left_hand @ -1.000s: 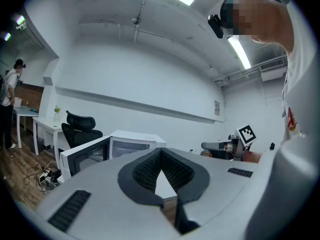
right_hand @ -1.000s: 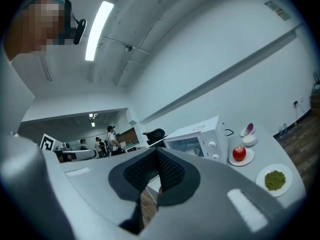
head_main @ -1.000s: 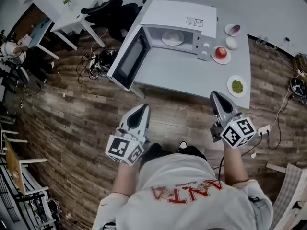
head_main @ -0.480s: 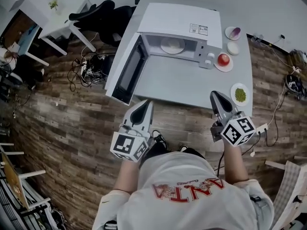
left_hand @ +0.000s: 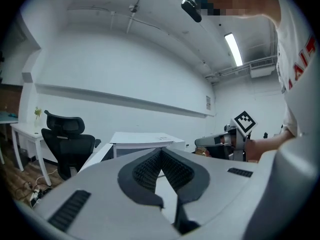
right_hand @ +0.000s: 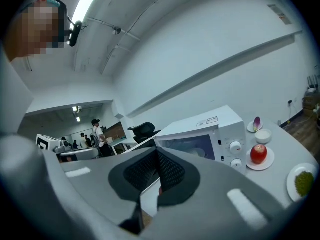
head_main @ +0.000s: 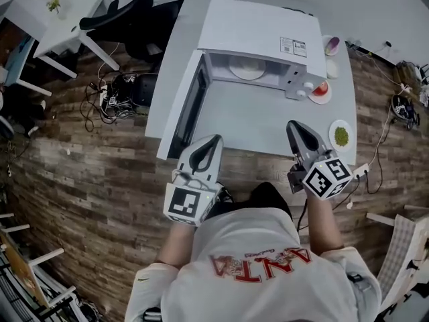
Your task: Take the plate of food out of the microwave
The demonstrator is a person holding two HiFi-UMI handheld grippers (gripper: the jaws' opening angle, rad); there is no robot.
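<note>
The white microwave (head_main: 258, 42) stands at the back of the grey table (head_main: 248, 119), its door (head_main: 190, 109) swung open to the left. Inside the cavity lies a pale plate (head_main: 247, 68); its food is too small to make out. My left gripper (head_main: 214, 139) hovers over the table's near edge, just right of the open door, shut and empty. My right gripper (head_main: 295, 125) is over the near edge further right, also shut with nothing held. In the right gripper view the microwave (right_hand: 210, 134) lies ahead of the shut jaws. Both grippers are well short of the cavity.
Right of the microwave sit a plate with a red apple (head_main: 320, 91), a small white bowl (head_main: 333, 67) and a dish with a purple piece (head_main: 331, 45). A plate of green food (head_main: 341, 136) lies near my right gripper. A black office chair (head_main: 131, 19) and floor cables (head_main: 110, 89) are left.
Both grippers have come forward from over the floor to the table's near edge, and the microwave looks nearer. Their jaws have stayed shut.
</note>
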